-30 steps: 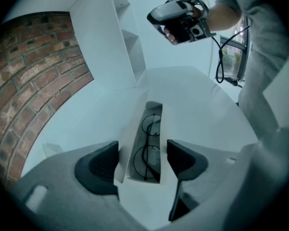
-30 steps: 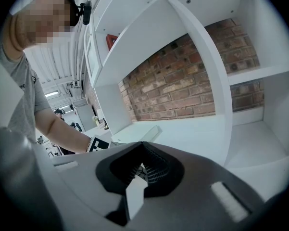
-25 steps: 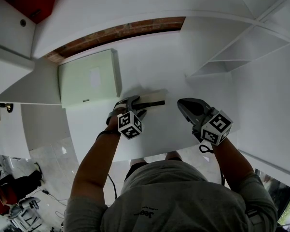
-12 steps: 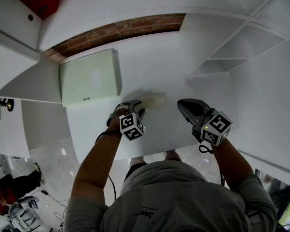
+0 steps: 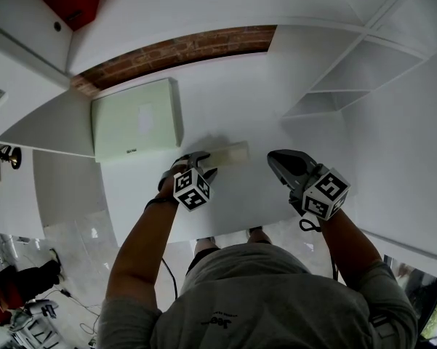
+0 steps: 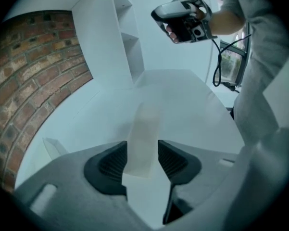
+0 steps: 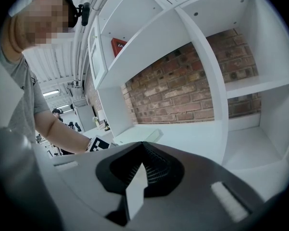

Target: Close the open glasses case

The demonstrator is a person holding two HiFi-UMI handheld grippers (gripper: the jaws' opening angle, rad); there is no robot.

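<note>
The white glasses case (image 5: 227,153) lies closed on the white desk (image 5: 225,107), long side left to right in the head view. My left gripper (image 5: 198,164) points steeply down at the case's left end. In the left gripper view the case (image 6: 144,129) runs away from me, its near end between the two dark pads (image 6: 110,163). The jaws are opening, and a thin gap shows beside the case. My right gripper (image 5: 276,158) hovers to the right of the case, apart from it. Its jaws (image 7: 143,148) meet at the tips with nothing in them.
A pale green box (image 5: 137,118) sits on the desk at the back left. White shelf compartments (image 5: 349,71) rise at the right, with a brick wall (image 5: 174,49) behind. The desk's front edge runs just below both grippers, by the person's torso.
A second ago the case stood open, showing a dark strip along its lid. Its lid has come down and it now lies shut. The left gripper has edged slightly left; the right has not moved.
</note>
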